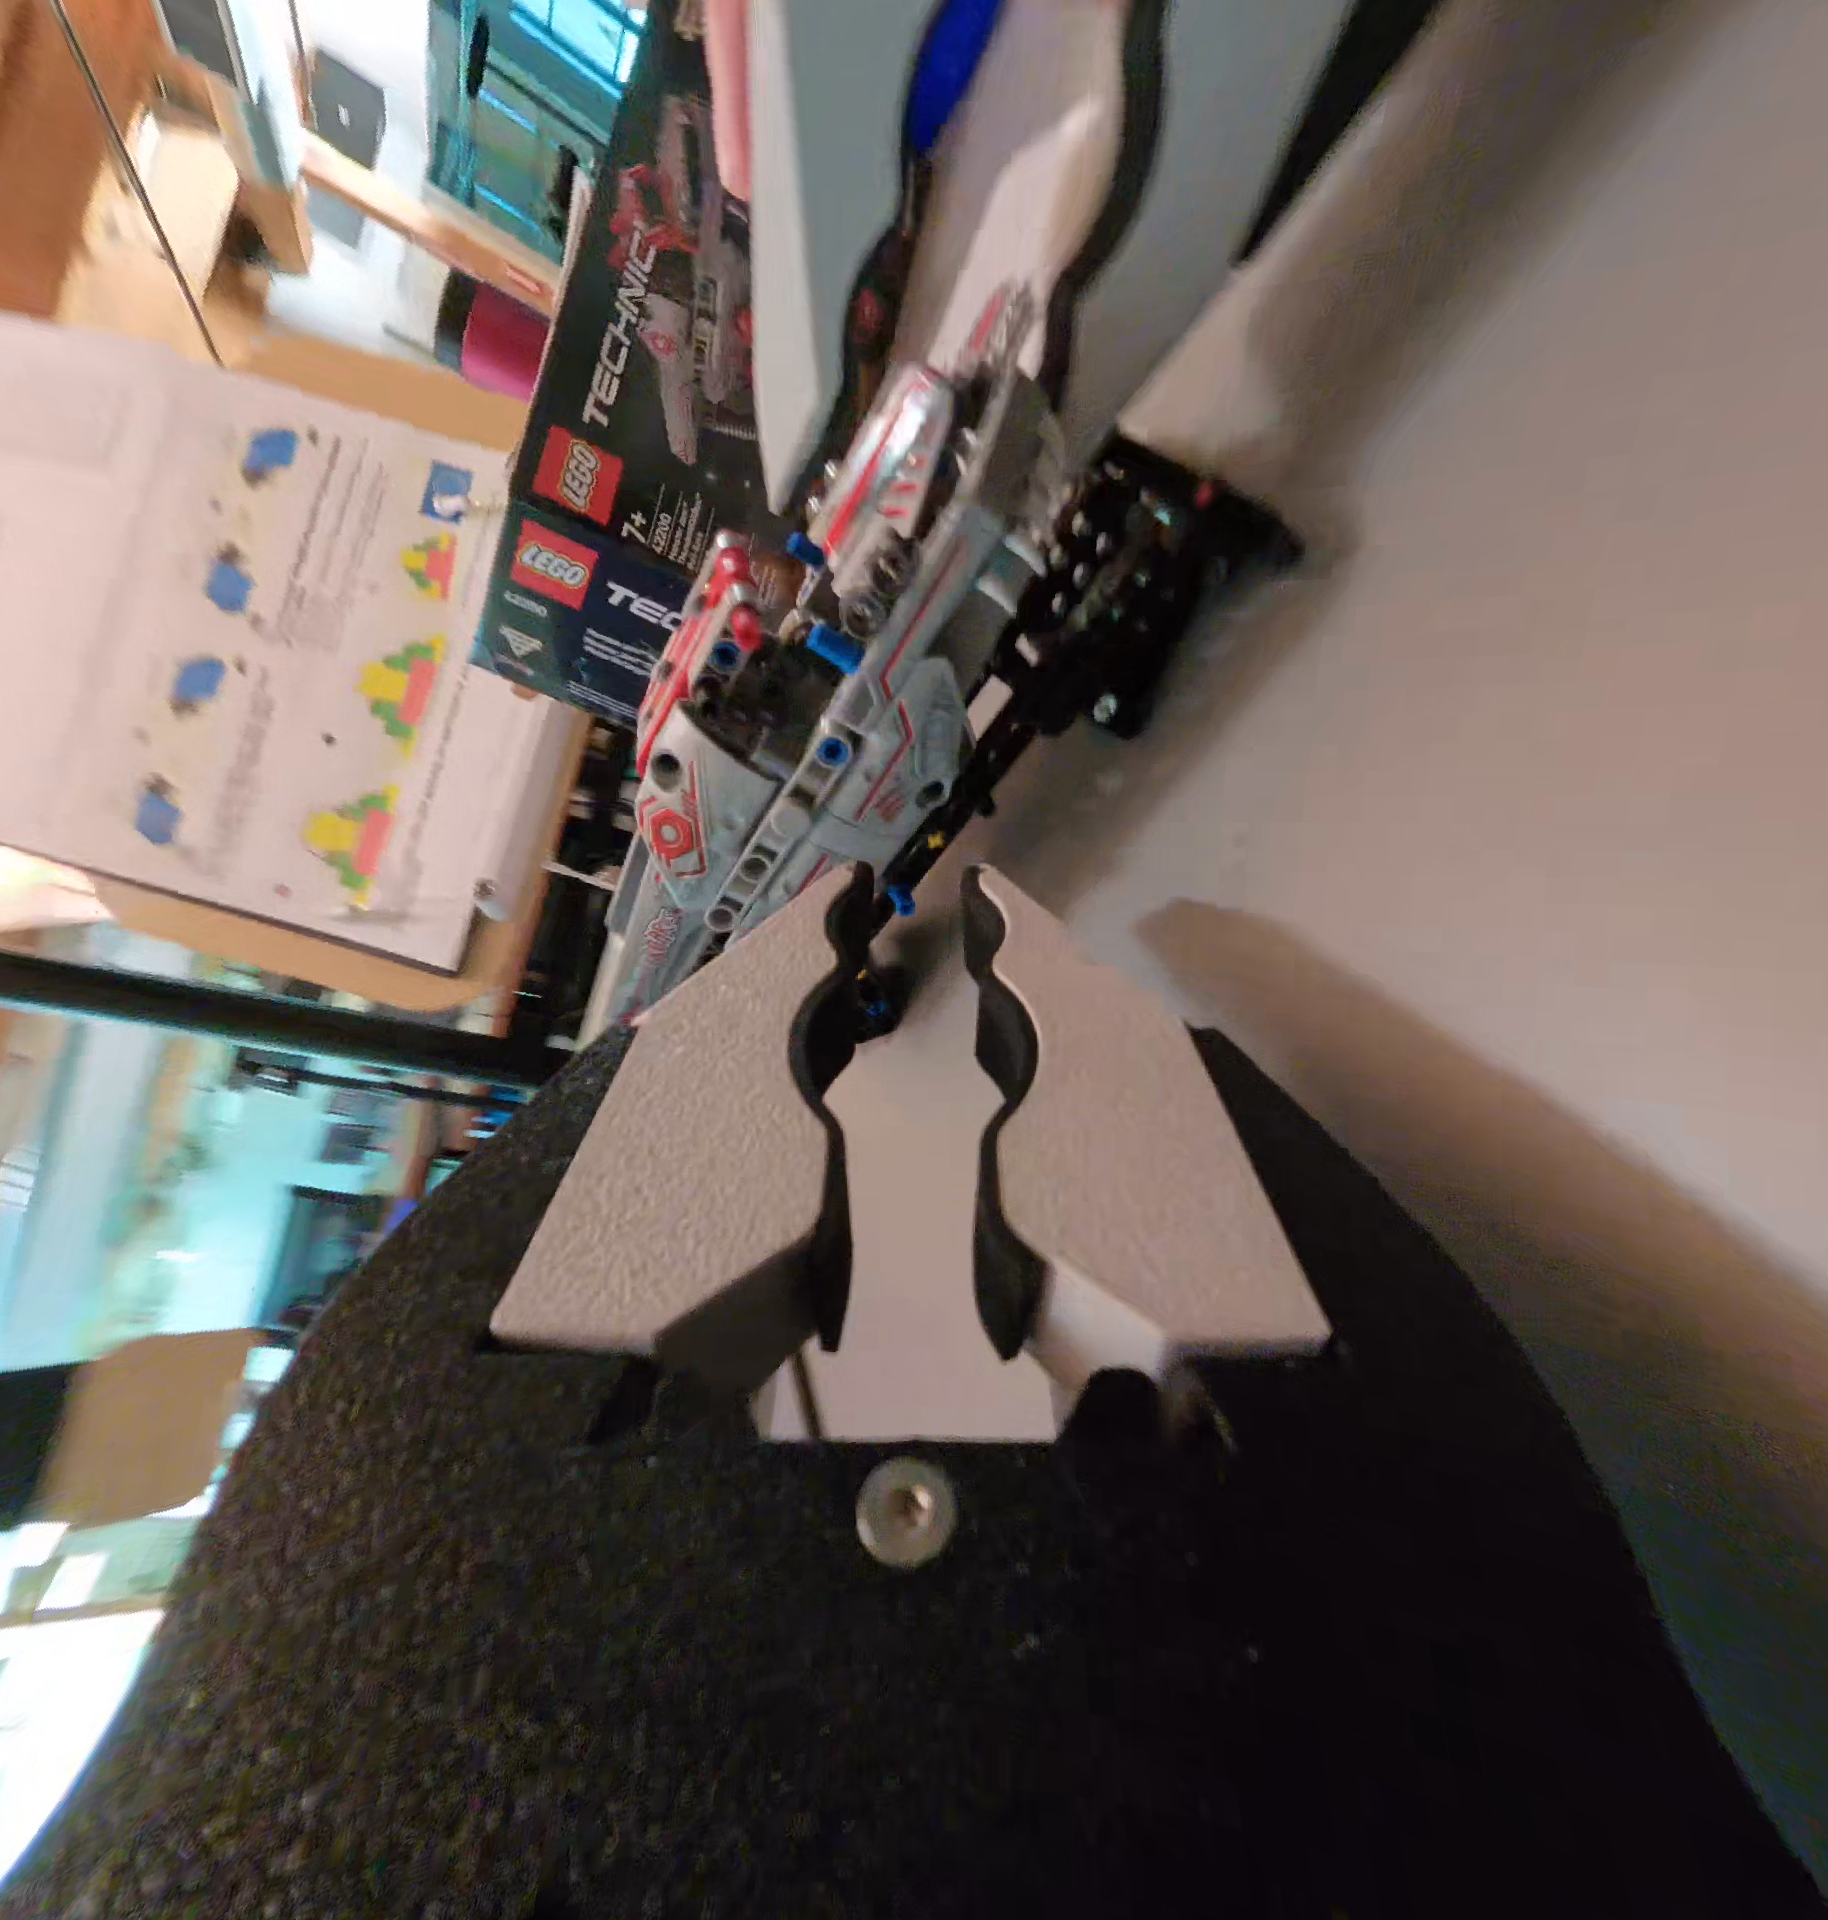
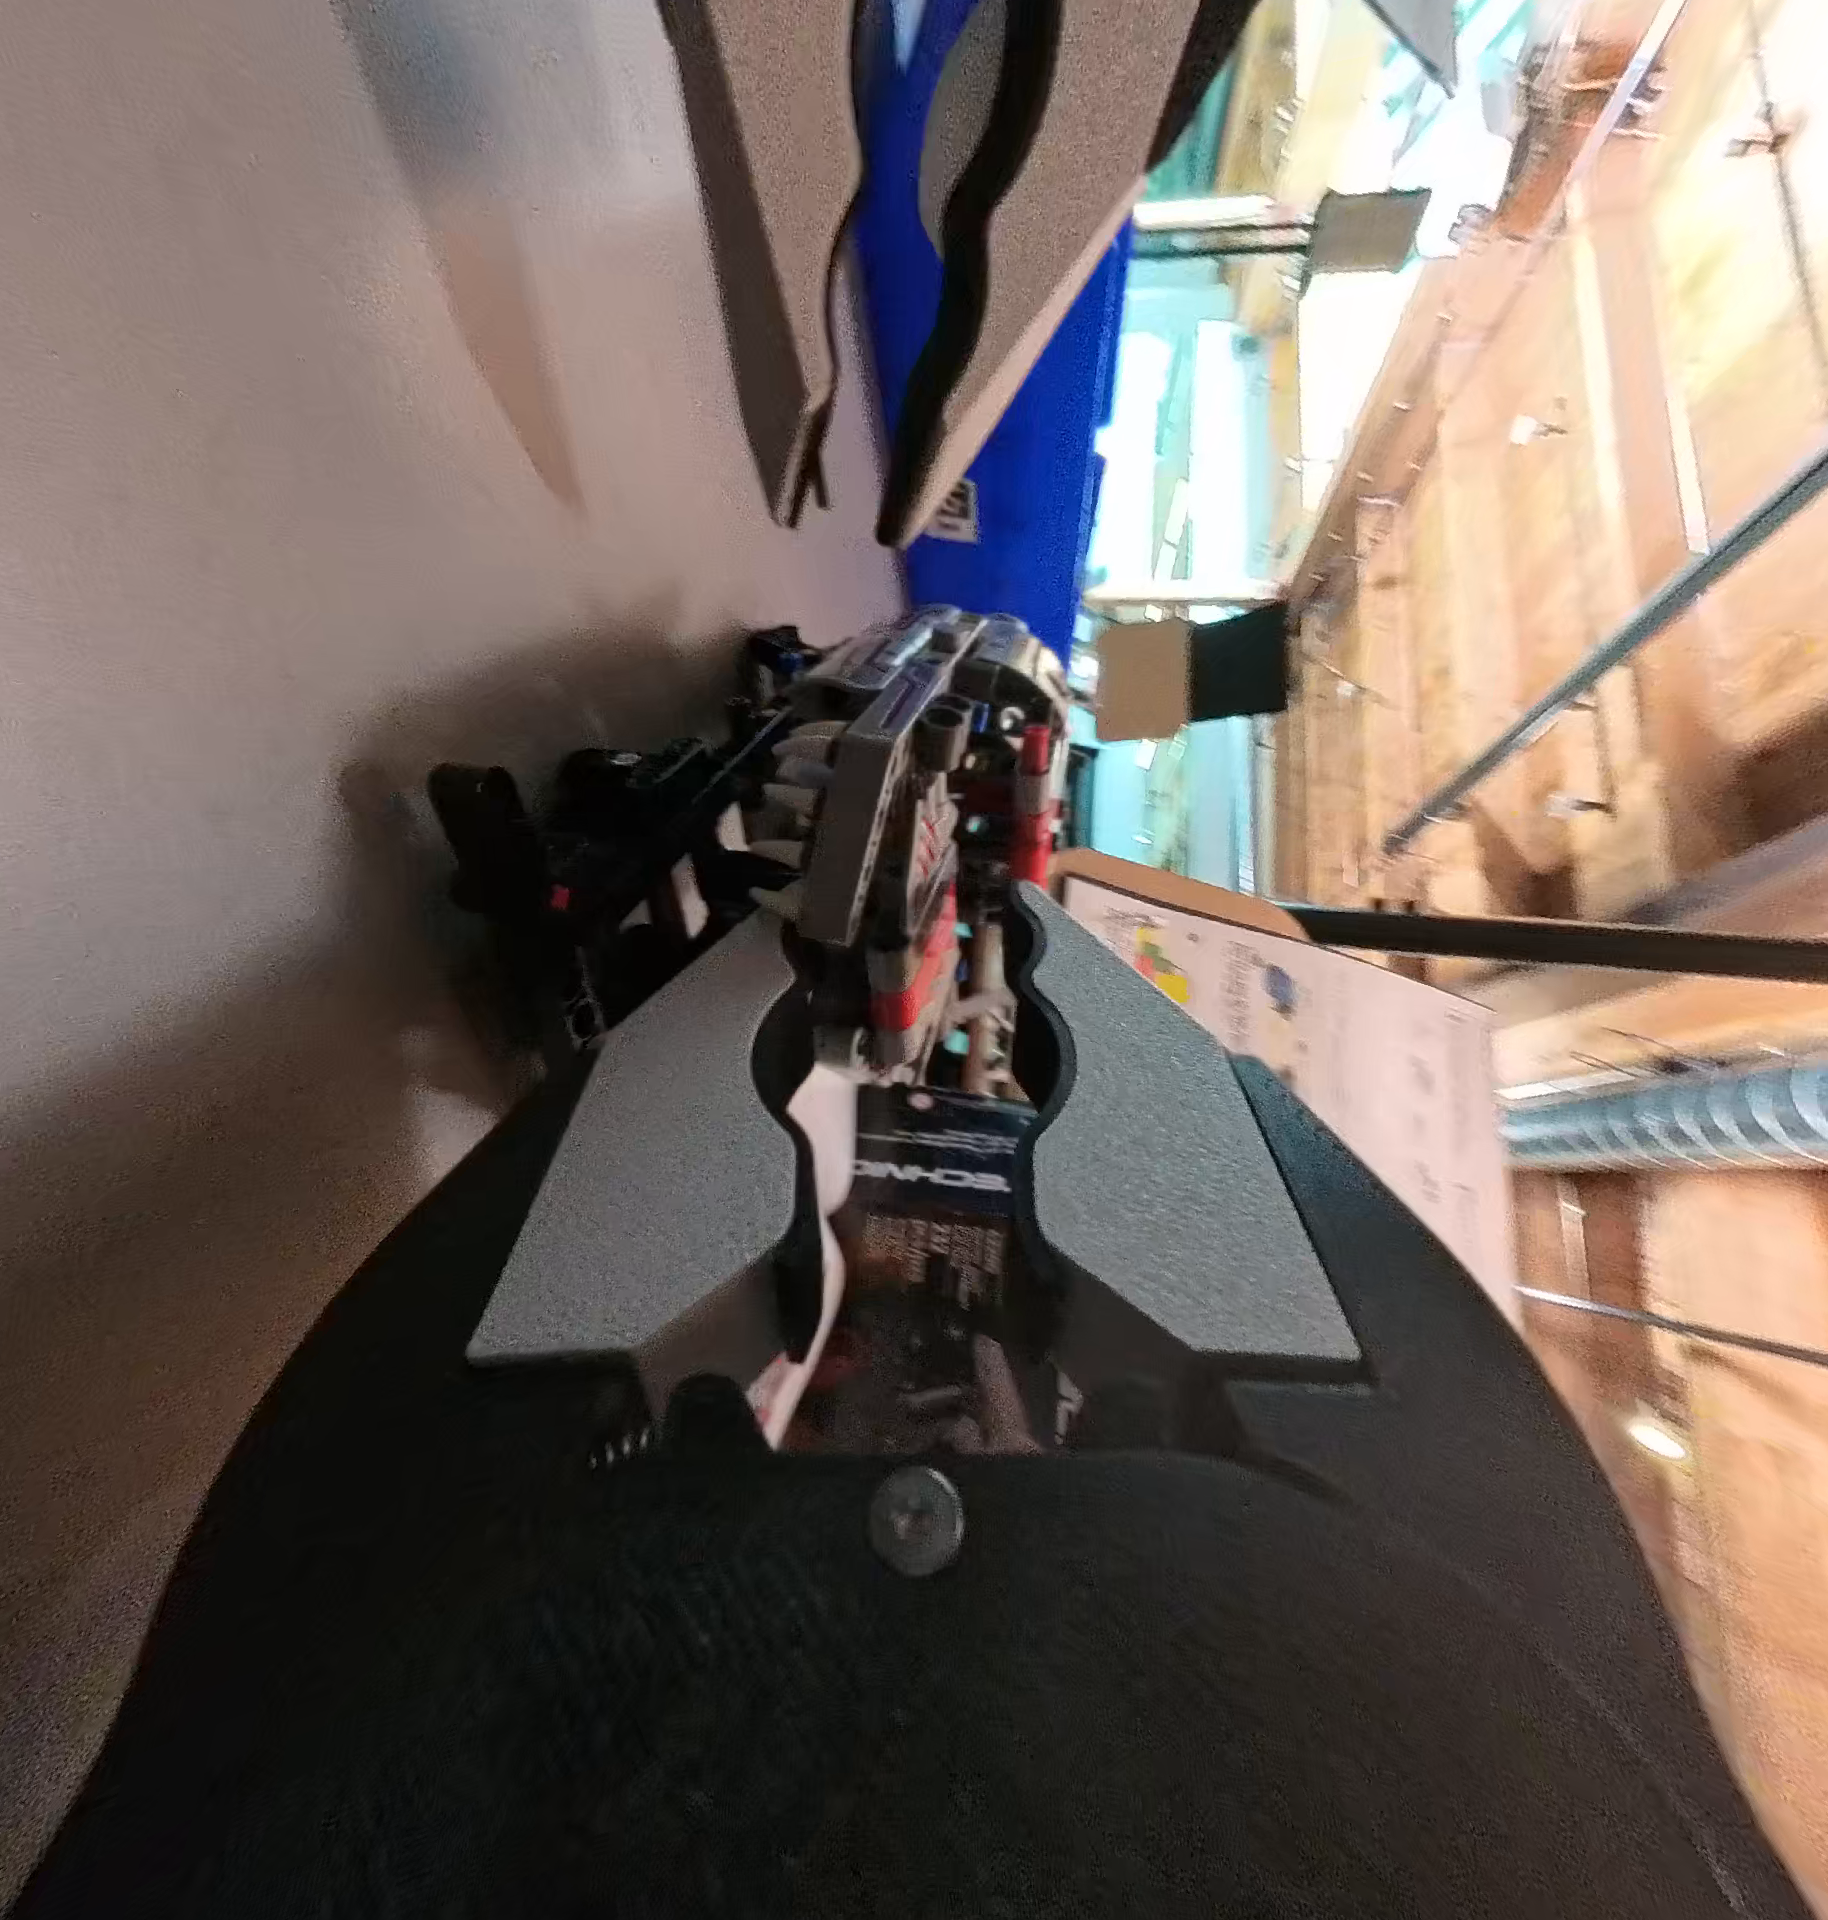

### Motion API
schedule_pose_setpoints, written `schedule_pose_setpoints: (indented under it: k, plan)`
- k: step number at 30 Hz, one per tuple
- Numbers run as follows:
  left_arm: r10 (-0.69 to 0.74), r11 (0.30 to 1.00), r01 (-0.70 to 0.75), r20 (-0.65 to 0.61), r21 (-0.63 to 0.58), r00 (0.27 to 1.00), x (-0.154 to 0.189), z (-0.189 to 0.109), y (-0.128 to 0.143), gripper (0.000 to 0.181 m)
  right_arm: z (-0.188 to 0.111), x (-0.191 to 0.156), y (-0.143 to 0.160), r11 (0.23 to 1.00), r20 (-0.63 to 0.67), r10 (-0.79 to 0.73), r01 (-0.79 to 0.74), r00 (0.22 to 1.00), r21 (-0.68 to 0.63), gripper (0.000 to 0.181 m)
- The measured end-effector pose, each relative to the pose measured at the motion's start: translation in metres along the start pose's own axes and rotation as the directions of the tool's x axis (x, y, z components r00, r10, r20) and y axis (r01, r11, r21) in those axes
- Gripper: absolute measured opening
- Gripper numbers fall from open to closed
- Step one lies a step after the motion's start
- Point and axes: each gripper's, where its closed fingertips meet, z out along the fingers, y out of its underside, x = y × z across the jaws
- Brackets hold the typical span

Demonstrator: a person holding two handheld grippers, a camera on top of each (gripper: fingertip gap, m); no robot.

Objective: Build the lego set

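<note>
On the pale tabletop (image 1: 1512,727), well in from any edge that shows, stands the grey, red-striped brick-built spacecraft model (image 1: 868,665) on its black beam stand (image 1: 1128,603), with the dark set boxes (image 1: 619,468) just behind it. The model's long axis runs straight between the two tools, one at each end. The left gripper (image 1: 915,914) has its grey fingers parted, one end of the model's thin black beam with blue pins lying at the mouth of the gap, not clamped. The right gripper (image 2: 915,935) is also spread, its jaws standing either side of the model's red and grey end, seemingly without pressing. Both are equally near; the next move likely turns on closing squarely across that axis.
</note>
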Motion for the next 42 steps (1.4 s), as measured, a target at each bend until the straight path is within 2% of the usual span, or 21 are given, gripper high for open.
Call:
schedule_pose_setpoints:
  k: [2,4,6,7,9,11,13,14,18,20,21,24,27,30,35,37,40,42]
  plan:
    - [-0.148,0.989,0.148,-0.045,0.012,0.988,0.003,-0.003,-0.008,0.014,-0.007,-0.003,-0.001,0.997,0.093,0.063,-0.066,0.994,0.029,0.045]
    - [-0.272,0.961,0.275,-0.087,0.028,0.958,0.007,-0.007,-0.018,0.015,-0.017,-0.001,0.001,0.976,0.182,0.206,-0.216,0.961,0.035,0.058]
    - [-0.376,0.923,0.382,-0.118,0.033,0.919,0.01,-0.009,-0.027,0.015,-0.034,-0.007,-0.006,0.915,0.359,0.35,-0.398,0.865,0.065,0.067]
    - [-0.428,0.9,0.435,-0.133,0.026,0.894,0.012,-0.009,-0.03,0.015,-0.04,-0.005,-0.007,0.857,0.42,0.448,-0.513,0.789,0.049,0.07]
    - [-0.527,0.844,0.535,-0.132,0.034,0.84,0.008,-0.008,-0.039,0.015,-0.049,-0.002,-0.007,0.679,0.566,0.623,-0.733,0.54,-0.047,0.083]
    - [-0.616,0.782,0.621,-0.093,0.056,0.783,-0.003,-0.006,-0.043,0.014,-0.043,0.002,0.005,0.493,0.62,0.723,-0.856,0.304,-0.156,0.086]
    - [-0.693,0.718,0.695,-0.056,0.045,0.719,-0.011,-0.003,-0.04,0.011,-0.026,-0.002,0.023,0.369,0.623,0.769,-0.896,0.146,-0.246,0.074]
    - [-0.723,0.687,0.726,-0.056,0.04,0.688,-0.011,-0.002,-0.041,0.012,-0.02,-0.006,0.028,0.321,0.631,0.773,-0.9,0.069,-0.296,0.079]
    - [-0.842,0.533,0.846,-0.09,0.01,0.532,-0.005,0.002,-0.046,0.014,-0.012,-0.003,0.016,0.089,0.685,0.687,-0.908,-0.241,-0.408,0.072]
    - [-0.9,0.432,0.902,-0.086,-0.031,0.428,-0.001,0.003,-0.043,0.023,-0.012,-0.006,0.015,0.015,0.68,0.643,-0.881,-0.353,-0.472,0.073]
    - [-0.934,0.352,0.935,-0.084,-0.049,0.347,0.0,0.002,-0.042,0.025,-0.012,-0.008,0.016,-0.014,0.668,0.63,-0.866,-0.396,-0.5,0.073]
    - [-0.99,0.077,0.992,-0.122,-0.098,0.065,0.005,0.002,-0.039,0.03,-0.009,-0.01,0.015,-0.104,0.627,0.585,-0.814,-0.515,-0.572,0.072]
    - [-0.955,-0.176,0.967,-0.206,-0.181,-0.213,0.013,0.004,-0.046,0.04,-0.007,-0.01,0.011,-0.166,0.602,0.543,-0.777,-0.586,-0.607,0.073]
    - [-0.872,-0.338,0.911,-0.286,-0.234,-0.397,0.012,0.006,-0.055,0.041,-0.014,-0.014,0.001,-0.159,0.605,0.486,-0.744,-0.631,-0.649,0.07]
    - [-0.776,-0.48,0.835,-0.315,-0.269,-0.547,0.008,0.013,-0.054,0.04,-0.009,-0.005,0.0,-0.285,0.572,0.403,-0.691,-0.715,-0.664,0.073]
    - [-0.744,-0.513,0.809,-0.322,-0.288,-0.586,0.008,0.015,-0.055,0.041,-0.005,-0.003,0.005,-0.345,0.549,0.384,-0.667,-0.742,-0.66,0.069]
    - [-0.705,-0.559,0.773,-0.319,-0.3,-0.634,0.007,0.02,-0.055,0.039,0.0,-0.009,0.003,-0.359,0.515,0.403,-0.648,-0.757,-0.672,0.059]
    - [-0.703,-0.57,0.769,-0.312,-0.291,-0.639,0.007,0.023,-0.051,0.031,0.004,-0.013,0.002,-0.38,0.482,0.415,-0.629,-0.771,-0.678,0.051]
